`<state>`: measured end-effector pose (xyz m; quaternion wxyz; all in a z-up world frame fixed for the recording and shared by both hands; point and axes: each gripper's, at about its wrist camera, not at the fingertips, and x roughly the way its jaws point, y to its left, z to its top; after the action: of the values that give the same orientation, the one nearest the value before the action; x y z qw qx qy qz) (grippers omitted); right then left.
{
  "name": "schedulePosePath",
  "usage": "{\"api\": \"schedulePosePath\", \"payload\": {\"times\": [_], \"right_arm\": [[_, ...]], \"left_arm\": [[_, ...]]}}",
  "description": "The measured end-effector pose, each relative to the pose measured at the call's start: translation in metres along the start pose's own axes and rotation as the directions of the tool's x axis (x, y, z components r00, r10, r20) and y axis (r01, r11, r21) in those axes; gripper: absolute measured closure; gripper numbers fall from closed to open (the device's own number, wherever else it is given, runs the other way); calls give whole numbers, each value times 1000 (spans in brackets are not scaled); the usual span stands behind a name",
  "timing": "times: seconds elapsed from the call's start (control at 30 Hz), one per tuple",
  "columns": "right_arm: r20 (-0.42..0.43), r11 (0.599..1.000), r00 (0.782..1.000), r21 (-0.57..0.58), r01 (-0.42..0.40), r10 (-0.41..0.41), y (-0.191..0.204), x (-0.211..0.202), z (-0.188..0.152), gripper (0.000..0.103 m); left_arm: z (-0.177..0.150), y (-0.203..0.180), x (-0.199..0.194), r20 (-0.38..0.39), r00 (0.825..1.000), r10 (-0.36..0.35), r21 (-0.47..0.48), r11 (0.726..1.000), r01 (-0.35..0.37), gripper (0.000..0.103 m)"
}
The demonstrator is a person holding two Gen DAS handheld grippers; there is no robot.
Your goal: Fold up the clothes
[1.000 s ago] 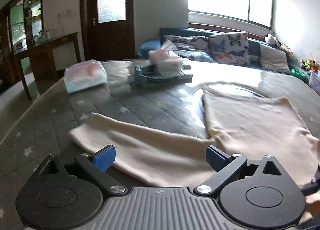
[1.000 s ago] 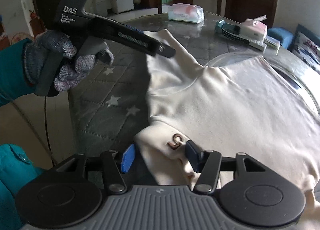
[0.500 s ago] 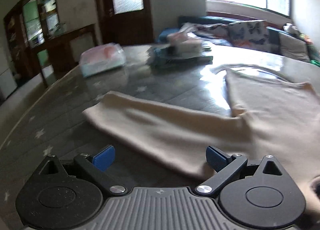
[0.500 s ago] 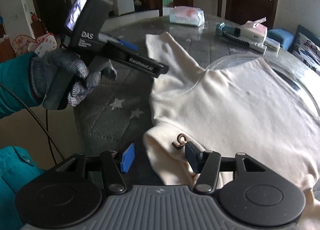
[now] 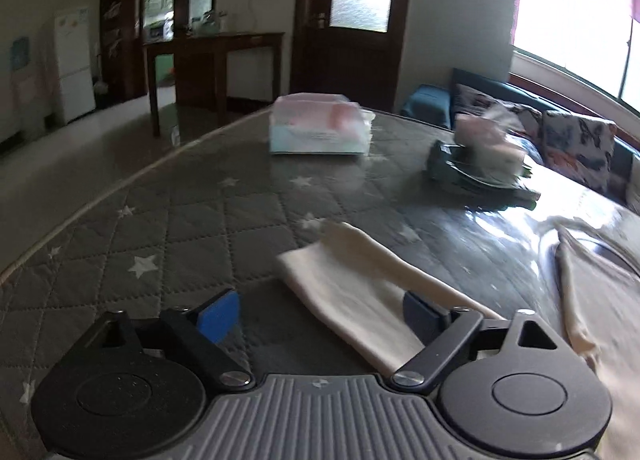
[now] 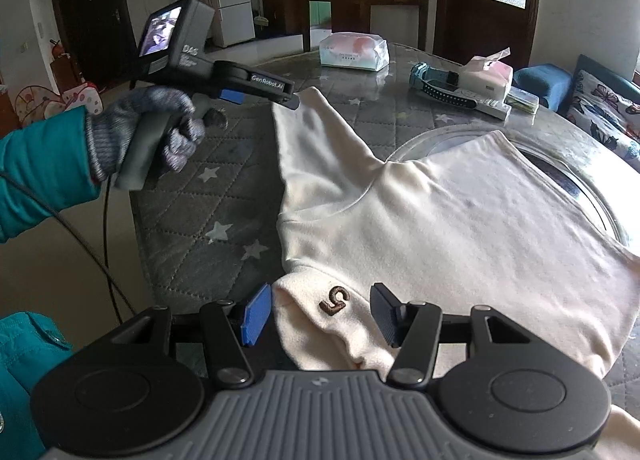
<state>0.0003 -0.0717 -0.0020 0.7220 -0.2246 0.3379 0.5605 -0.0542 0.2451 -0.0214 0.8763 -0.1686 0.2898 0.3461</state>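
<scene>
The left gripper (image 5: 316, 318), gripped by a gloved hand (image 6: 144, 131) in a teal sleeve, angled down over the cream sweater's (image 6: 460, 219) outstretched sleeve (image 5: 360, 292), jaws wide but closing, the sleeve end between them untouched. The right gripper (image 6: 320, 314) tilted down at the folded collar, its half-open pads flanking the fabric without clearly pressing it. The sweater lay flat on the quilted grey table (image 5: 180, 236). Beyond it sat a wipes pack (image 5: 318, 129) and tissue box (image 6: 486, 77), well apart.

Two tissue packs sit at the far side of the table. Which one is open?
The open one is the tissue box on the right, with a tissue sticking up from its top. The flat pink-and-white pack nearer the door is sealed.
</scene>
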Motion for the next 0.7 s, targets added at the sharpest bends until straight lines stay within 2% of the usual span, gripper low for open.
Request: {"api": "schedulePosePath", "payload": {"times": [0.17, 0.3, 0.37, 0.4, 0.43, 0.47, 0.6, 0.7], "right_arm": [[1, 1000, 1000, 16, 7, -7, -2, 0, -1, 47], [3, 1000, 1000, 28, 13, -13, -4, -2, -3, 47], [3, 999, 1000, 35, 18, -18, -5, -2, -4, 47], [4, 999, 1000, 40, 20, -20, -6, -2, -5, 47], [6, 999, 1000, 44, 22, -22, -6, -3, -6, 47], [9, 998, 1000, 49, 24, -24, -7, -4, -6, 47], [25, 997, 999, 68, 36, -38, -10, -10, -7, 47], [42, 994, 998, 92, 52, -56, -16, -15, -7, 47]], "left_arm": [[3, 11, 12, -22, 1000, 13, -52, 999, -14, 39], [3, 10, 14, -10, 1000, 30, -38, 999, -30, 51], [3, 10, 14, -4, 999, 36, -29, 999, -36, 72], [4, 10, 15, -1, 999, 39, -25, 999, -39, 78], [4, 11, 14, -3, 999, 32, -30, 999, -32, 89], [5, 11, 14, -5, 1000, 23, -37, 999, -24, 94], [8, 4, -3, 63, 998, -17, -7, 1000, 17, 98], [12, -9, -29, 113, 988, -107, 27, 994, 105, 98]]}}
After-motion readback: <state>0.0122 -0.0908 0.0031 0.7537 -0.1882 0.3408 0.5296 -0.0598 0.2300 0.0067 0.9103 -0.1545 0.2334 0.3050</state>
